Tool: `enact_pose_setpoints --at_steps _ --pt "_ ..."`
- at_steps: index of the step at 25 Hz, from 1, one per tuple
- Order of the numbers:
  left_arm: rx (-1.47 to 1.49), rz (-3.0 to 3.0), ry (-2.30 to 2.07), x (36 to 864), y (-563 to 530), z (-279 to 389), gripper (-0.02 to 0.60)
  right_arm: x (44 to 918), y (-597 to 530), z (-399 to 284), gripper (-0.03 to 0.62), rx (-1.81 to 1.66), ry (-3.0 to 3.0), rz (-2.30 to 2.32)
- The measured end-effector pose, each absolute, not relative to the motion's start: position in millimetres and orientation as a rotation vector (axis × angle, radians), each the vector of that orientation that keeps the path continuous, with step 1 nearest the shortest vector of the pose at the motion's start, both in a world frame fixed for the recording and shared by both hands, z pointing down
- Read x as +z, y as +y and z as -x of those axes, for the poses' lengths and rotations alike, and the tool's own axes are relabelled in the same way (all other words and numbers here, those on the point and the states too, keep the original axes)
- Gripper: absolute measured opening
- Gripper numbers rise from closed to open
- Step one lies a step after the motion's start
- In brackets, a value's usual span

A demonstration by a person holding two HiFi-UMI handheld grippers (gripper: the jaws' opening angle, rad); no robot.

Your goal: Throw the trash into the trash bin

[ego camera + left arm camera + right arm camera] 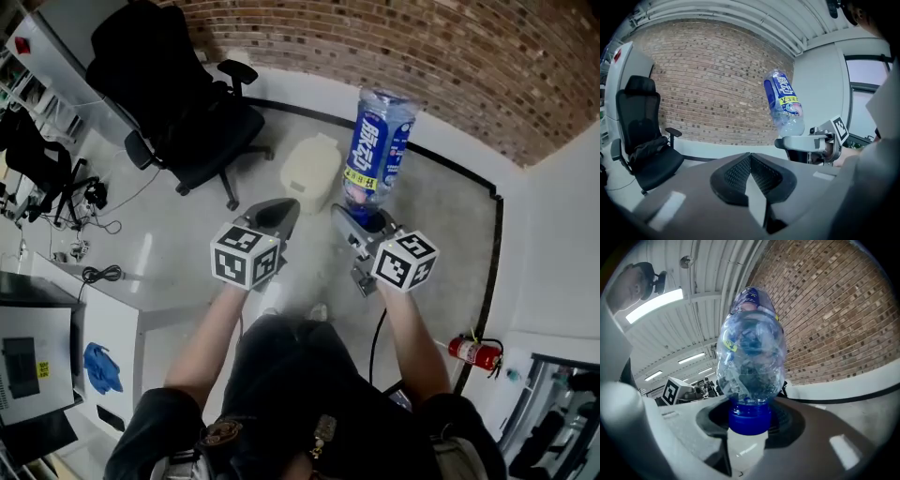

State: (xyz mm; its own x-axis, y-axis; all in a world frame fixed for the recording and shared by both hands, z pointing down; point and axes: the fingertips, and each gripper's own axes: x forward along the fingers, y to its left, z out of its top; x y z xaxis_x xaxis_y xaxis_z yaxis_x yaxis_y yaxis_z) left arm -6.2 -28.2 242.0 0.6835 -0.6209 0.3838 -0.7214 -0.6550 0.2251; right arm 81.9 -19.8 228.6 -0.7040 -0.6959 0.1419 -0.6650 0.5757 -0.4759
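Observation:
A crumpled clear plastic bottle with a blue label sticks out forward from my right gripper, which is shut on its blue cap. In the right gripper view the bottle fills the middle. My left gripper is held beside it at the same height, with its jaws shut on nothing. The left gripper view shows the bottle and the right gripper off to its right. A white lidded trash bin stands on the floor ahead, between the two grippers, with its lid down.
A black office chair stands to the left of the bin. A brick wall runs behind. A white desk with cables and a blue cloth is at the left. A red fire extinguisher sits at the right.

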Motion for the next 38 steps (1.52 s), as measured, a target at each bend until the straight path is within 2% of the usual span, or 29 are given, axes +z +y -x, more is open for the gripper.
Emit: enact_pose_setpoints --at_steps 12,22,38 --pt "0.443 -2.465 -1.013 324 -144 31 0.006 282 -125 -61 0.169 -0.873 2.81 1.262" --pt "0.52 -2.379 -0.898 444 -237 51 0.006 384 -200 -45 0.169 -1.087 2.721 1.411" --pt "0.676 -2.113 -1.005 682 -266 21 0.005 553 -232 -63 0.169 -1.248 2.748 1.187"
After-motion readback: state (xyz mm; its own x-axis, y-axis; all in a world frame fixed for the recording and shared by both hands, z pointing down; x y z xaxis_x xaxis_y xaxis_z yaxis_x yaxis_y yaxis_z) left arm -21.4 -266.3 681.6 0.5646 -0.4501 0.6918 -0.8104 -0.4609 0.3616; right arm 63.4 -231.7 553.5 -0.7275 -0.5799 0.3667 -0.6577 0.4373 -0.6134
